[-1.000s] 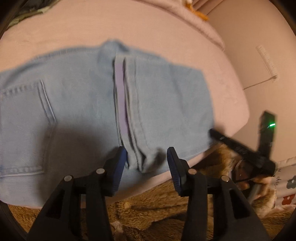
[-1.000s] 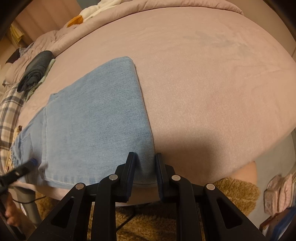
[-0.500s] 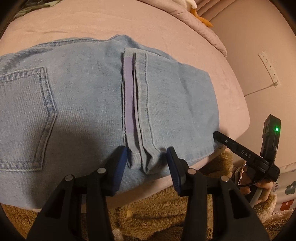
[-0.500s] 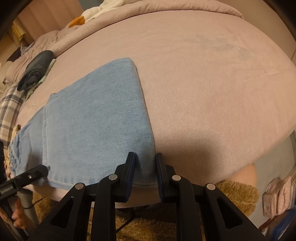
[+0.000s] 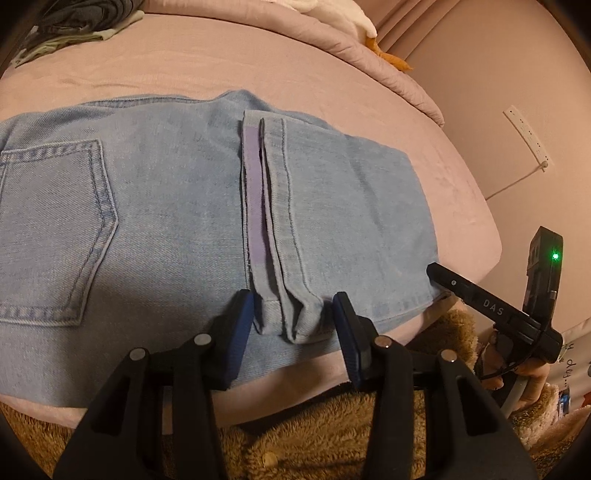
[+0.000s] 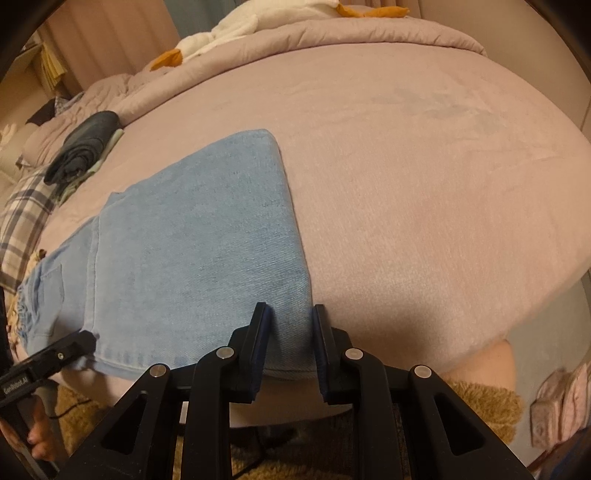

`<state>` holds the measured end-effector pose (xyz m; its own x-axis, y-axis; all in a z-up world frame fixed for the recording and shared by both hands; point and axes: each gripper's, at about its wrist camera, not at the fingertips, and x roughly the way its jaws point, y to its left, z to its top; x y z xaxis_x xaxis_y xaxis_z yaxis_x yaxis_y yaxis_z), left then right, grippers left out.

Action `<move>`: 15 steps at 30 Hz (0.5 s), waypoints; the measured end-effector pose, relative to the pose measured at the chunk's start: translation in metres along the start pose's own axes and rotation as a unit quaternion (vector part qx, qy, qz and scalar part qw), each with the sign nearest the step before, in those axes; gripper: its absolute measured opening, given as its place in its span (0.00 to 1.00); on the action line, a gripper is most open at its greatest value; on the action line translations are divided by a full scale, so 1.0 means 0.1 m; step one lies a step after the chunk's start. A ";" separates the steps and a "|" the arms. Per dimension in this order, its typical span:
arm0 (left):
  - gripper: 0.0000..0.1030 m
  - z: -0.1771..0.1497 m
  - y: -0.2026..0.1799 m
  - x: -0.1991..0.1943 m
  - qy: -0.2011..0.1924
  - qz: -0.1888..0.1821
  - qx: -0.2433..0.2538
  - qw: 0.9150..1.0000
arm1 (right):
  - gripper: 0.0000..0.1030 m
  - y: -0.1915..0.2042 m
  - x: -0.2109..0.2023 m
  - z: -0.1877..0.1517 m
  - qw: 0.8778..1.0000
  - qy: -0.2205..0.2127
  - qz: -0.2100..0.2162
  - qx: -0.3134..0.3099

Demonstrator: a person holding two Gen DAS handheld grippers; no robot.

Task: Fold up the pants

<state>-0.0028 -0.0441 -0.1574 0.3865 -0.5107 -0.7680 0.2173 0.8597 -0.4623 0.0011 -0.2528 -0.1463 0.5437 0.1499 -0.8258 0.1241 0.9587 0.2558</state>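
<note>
Light blue jeans (image 5: 155,206) lie folded on the pink bed (image 5: 221,66), legs folded back over the seat. The leg hems (image 5: 280,229) with a purple strip lie across the middle. My left gripper (image 5: 293,317) is open, its fingers either side of the hems' near end at the bed's front edge. In the right wrist view the jeans (image 6: 192,251) show their folded end. My right gripper (image 6: 288,332) is open, astride the near right corner of the fold. The right gripper also shows in the left wrist view (image 5: 480,295).
A dark folded garment (image 6: 81,147) and plaid cloth (image 6: 22,221) lie at the bed's far left. A white and orange plush toy (image 6: 236,33) sits at the back. A brown shaggy rug (image 5: 295,443) covers the floor below the bed edge.
The left view has steadied and shifted slightly; the hems now lie flat between the left fingers. The right gripper's jaws have opened wider around the fold corner.
</note>
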 end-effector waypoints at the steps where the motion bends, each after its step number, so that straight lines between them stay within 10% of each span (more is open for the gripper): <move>1: 0.42 -0.01 0.00 0.00 -0.003 0.000 0.000 1.000 | 0.19 0.00 -0.01 0.00 1.000 -0.002 0.000 -0.001; 15: 0.41 -0.04 -0.01 -0.04 -0.006 0.016 -0.002 1.000 | 0.20 0.01 -0.05 -0.04 1.000 -0.010 -0.002 0.000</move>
<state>-0.0079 -0.0428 -0.1559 0.4035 -0.4820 -0.7778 0.2008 0.8759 -0.4386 -0.0044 -0.2520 -0.1442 0.5603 0.1405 -0.8163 0.1260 0.9596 0.2516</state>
